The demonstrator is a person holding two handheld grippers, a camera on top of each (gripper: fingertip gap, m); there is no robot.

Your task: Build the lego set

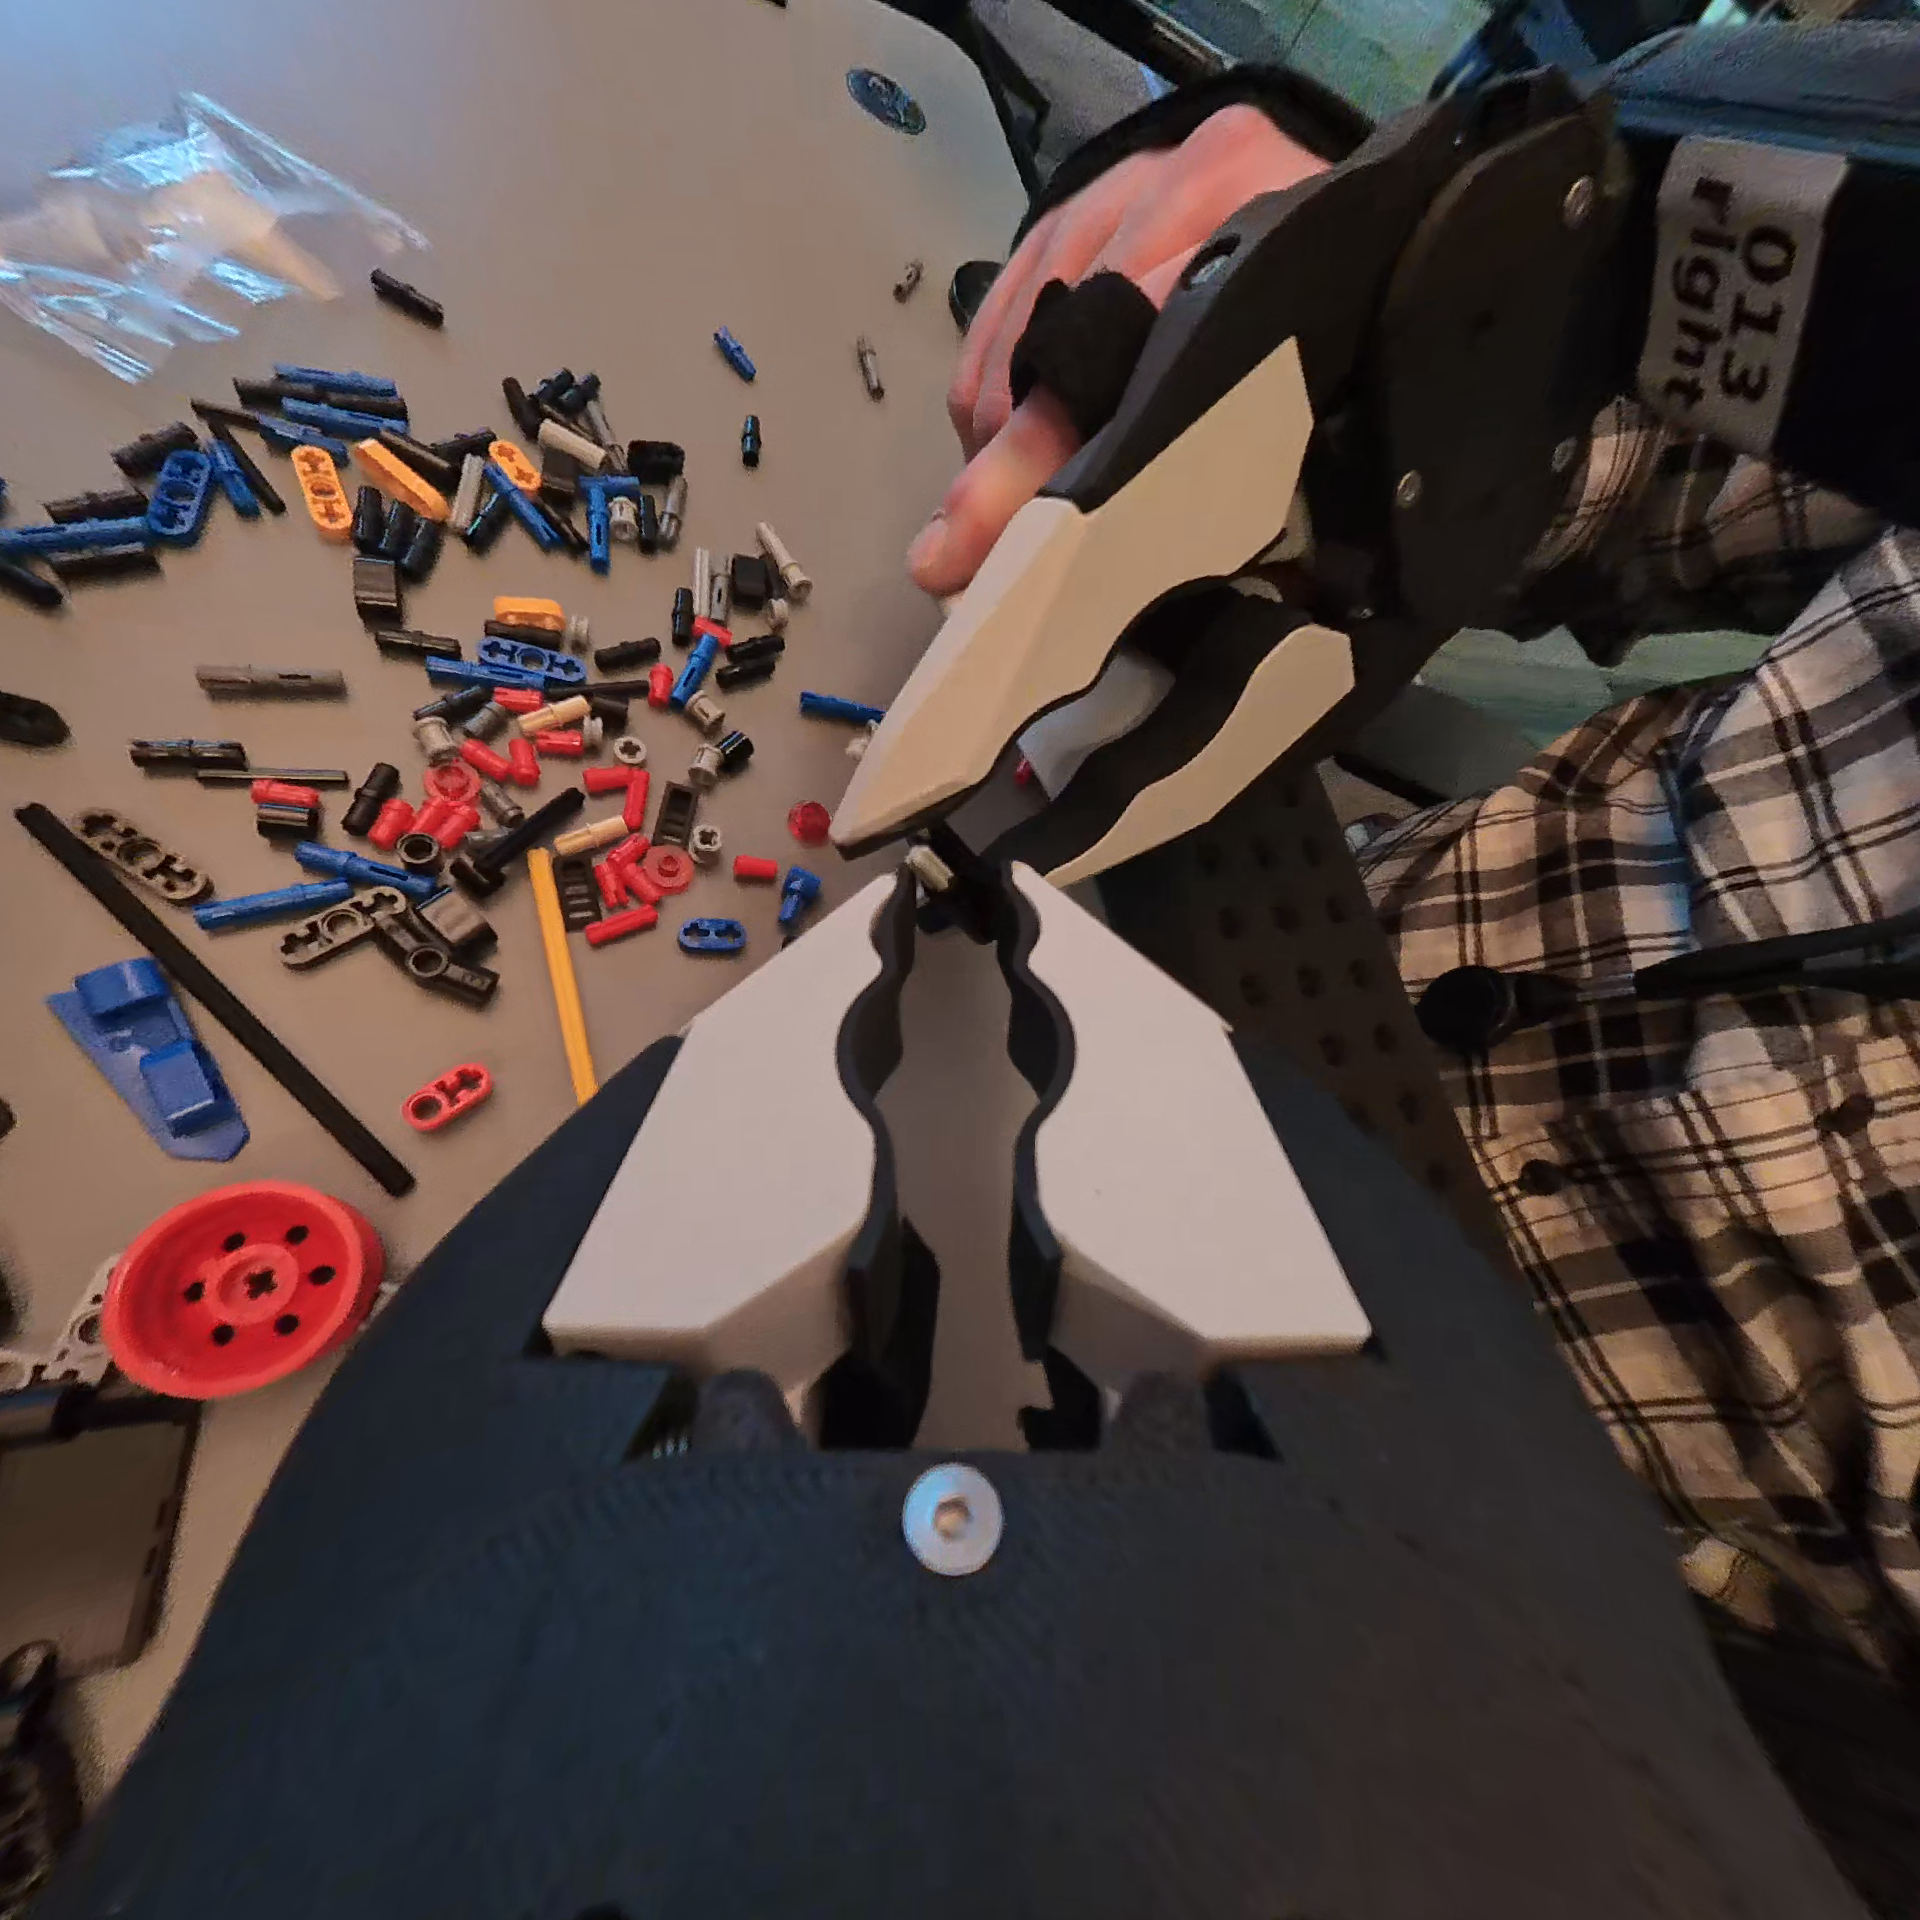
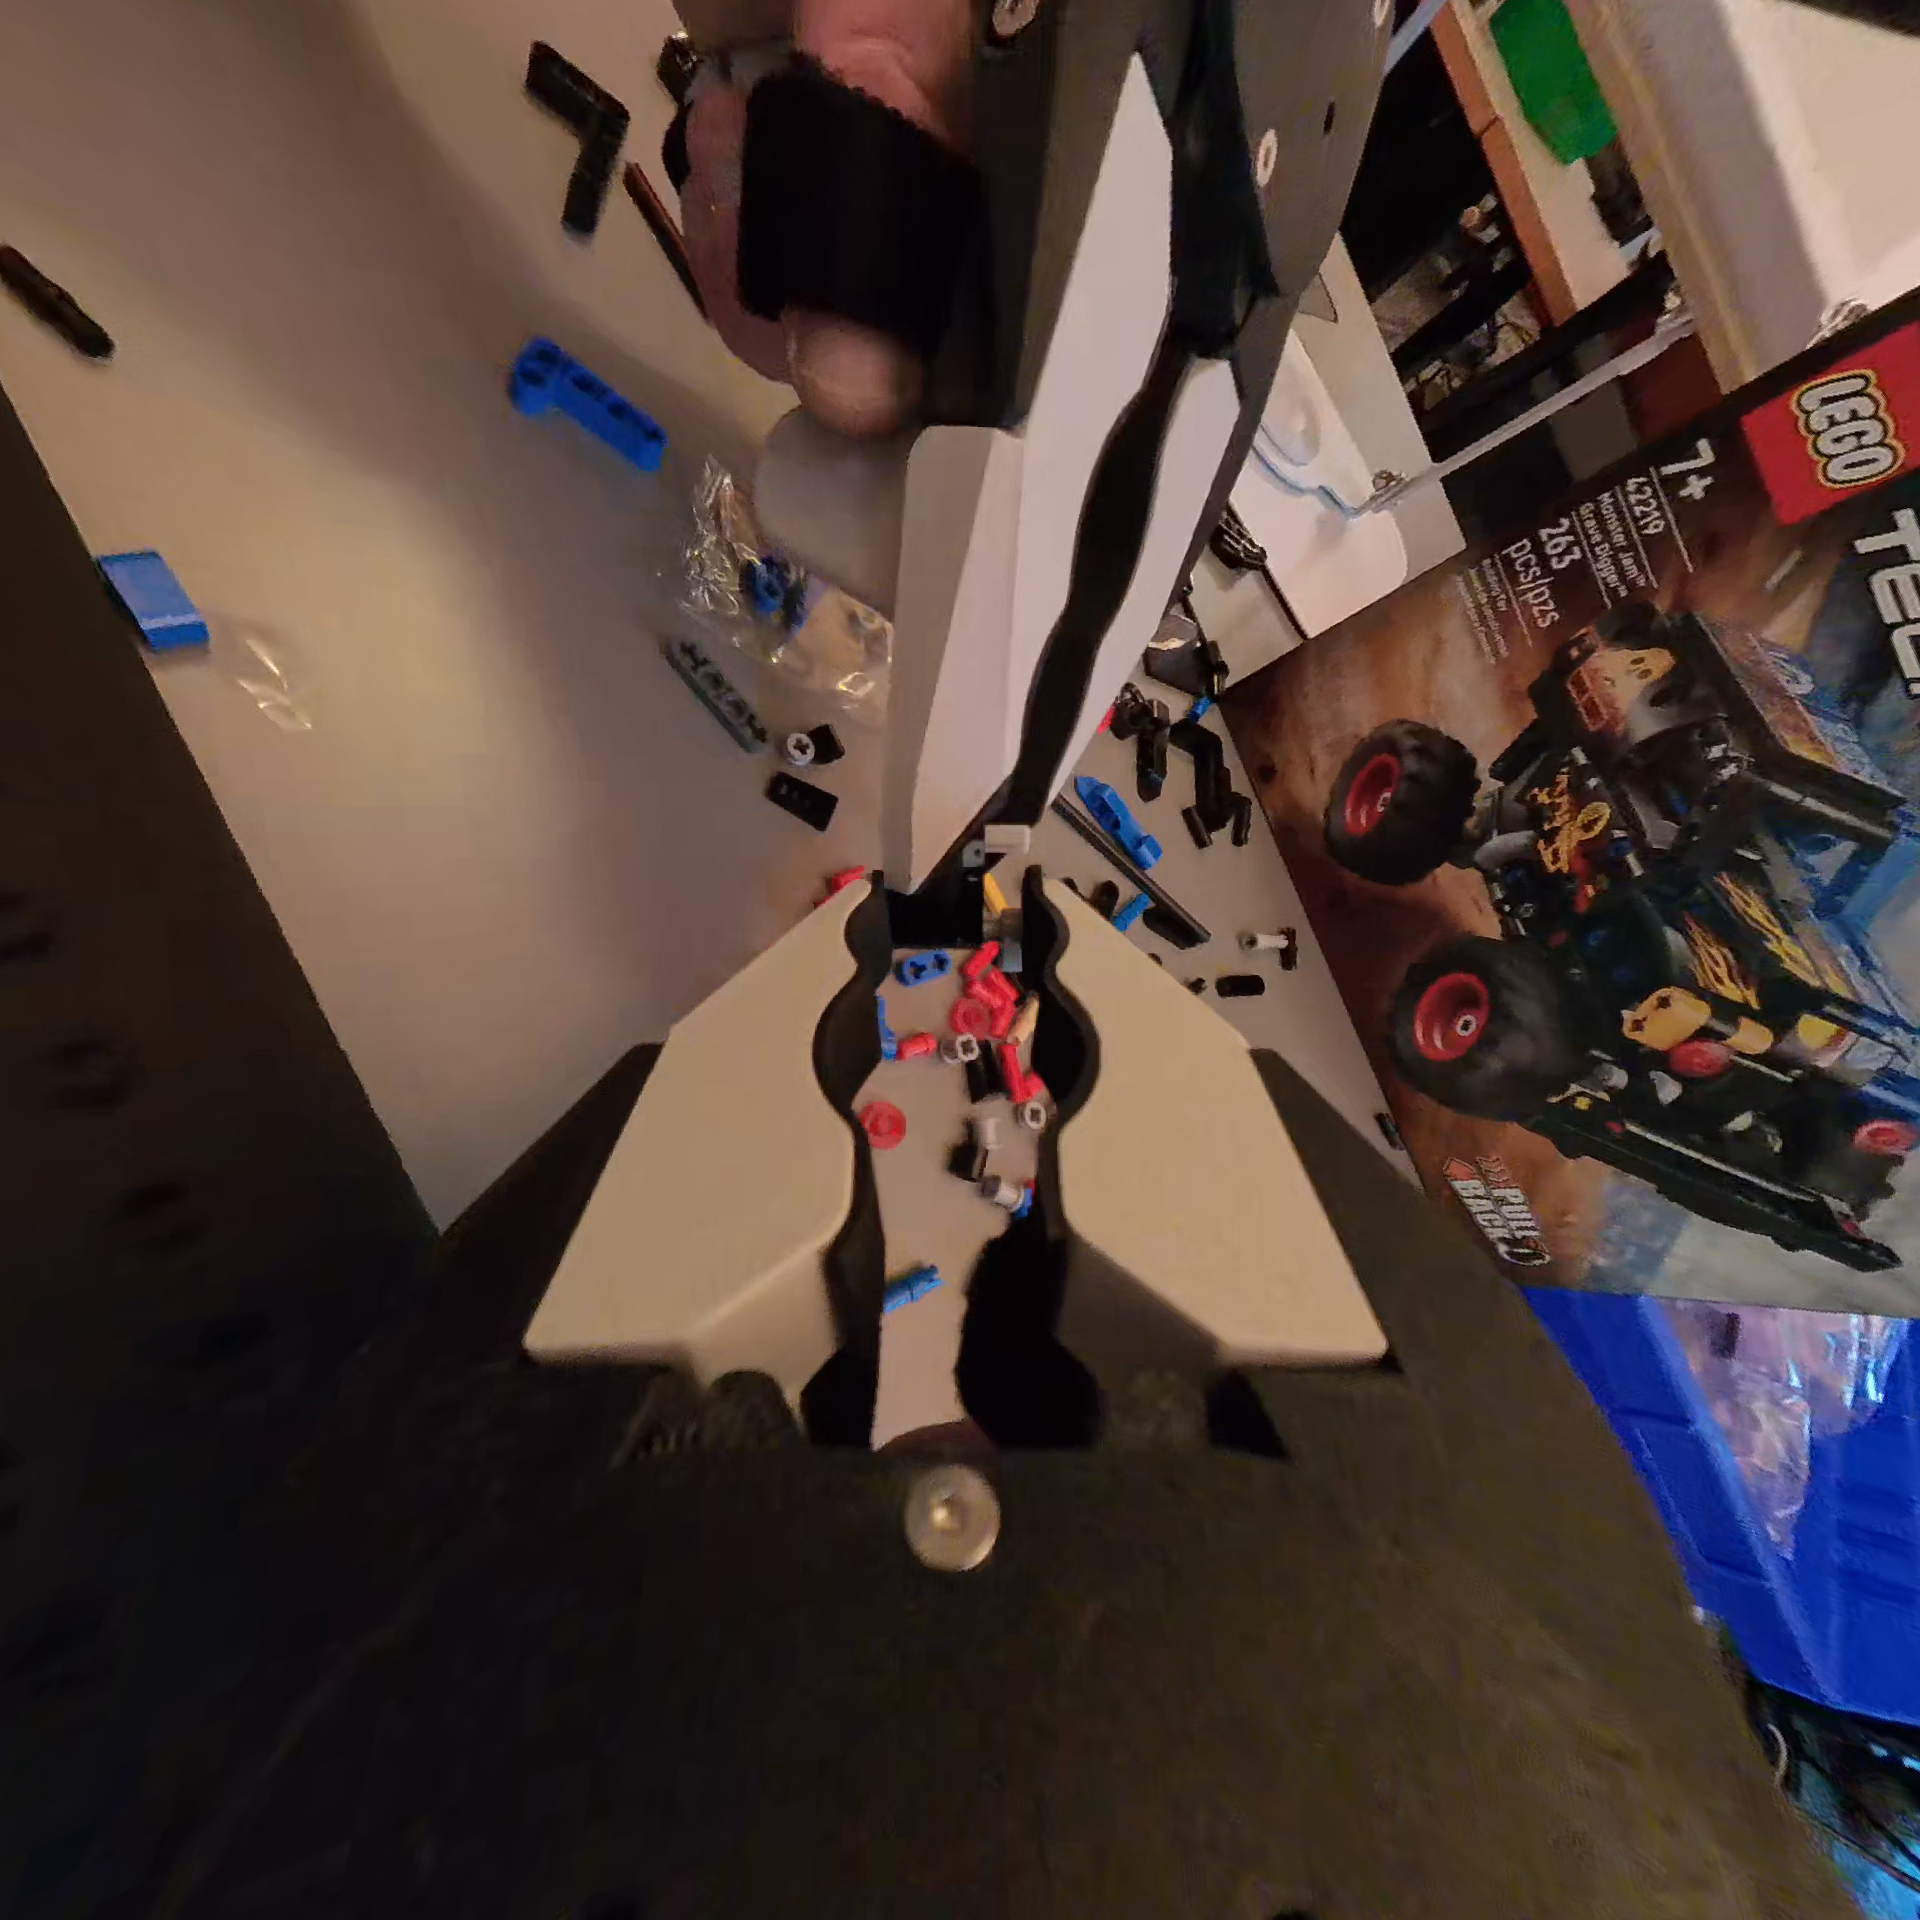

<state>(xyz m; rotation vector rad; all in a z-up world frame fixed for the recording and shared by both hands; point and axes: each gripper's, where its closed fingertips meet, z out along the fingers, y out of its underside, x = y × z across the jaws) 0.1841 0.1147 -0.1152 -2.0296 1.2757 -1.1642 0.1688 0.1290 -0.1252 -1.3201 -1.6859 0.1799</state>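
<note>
A small black Lego piece (image 1: 951, 906) with a light grey pin (image 1: 925, 864) is held in the air between both grippers, tip to tip. My left gripper (image 1: 961, 885) is shut on it from below. My right gripper (image 1: 961, 857) comes in from the upper right, its jaws closed around the same small assembly, with a dark grey part between them. In the right wrist view the black piece (image 2: 925, 920) sits between the right gripper's (image 2: 954, 902) tips, and the left gripper (image 2: 951, 862) reaches down from above. How the parts join is hidden by the fingertips.
Many loose Lego pins and beams (image 1: 520, 727) lie spread on the grey table (image 1: 623, 208), with a red wheel hub (image 1: 244, 1288), a blue panel (image 1: 145, 1060), a long black axle (image 1: 208, 997), a yellow axle (image 1: 561, 977) and a clear bag (image 1: 187, 229). The set's box (image 2: 1610, 883) lies at the right.
</note>
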